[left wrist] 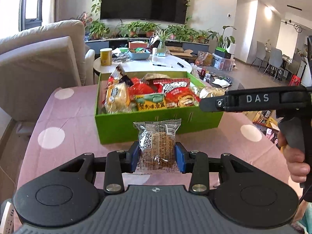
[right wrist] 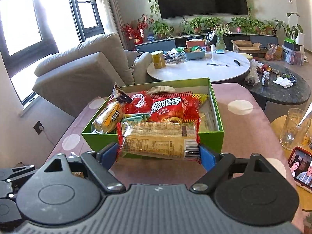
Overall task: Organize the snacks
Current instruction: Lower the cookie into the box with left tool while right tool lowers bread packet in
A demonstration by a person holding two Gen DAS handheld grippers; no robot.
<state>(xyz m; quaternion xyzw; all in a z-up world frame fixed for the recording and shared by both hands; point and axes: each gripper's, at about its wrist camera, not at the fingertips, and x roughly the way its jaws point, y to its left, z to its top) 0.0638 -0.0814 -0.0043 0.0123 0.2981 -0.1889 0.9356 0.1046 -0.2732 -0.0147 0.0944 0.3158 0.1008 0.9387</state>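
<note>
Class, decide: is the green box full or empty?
Nearly full. The green box has no lid on and holds heaped snack packets, though its right side shows bare floor.

White letters "DAS" stand on the side of the right gripper [left wrist: 202,105] where it reaches across the left wrist view. The red snack bag [right wrist: 171,107] in the green box [right wrist: 212,138] carries the large white characters "脆脆香". A QR code, unreadable, shows on the round pastry packet [left wrist: 156,146]; other print is too small to read
</note>
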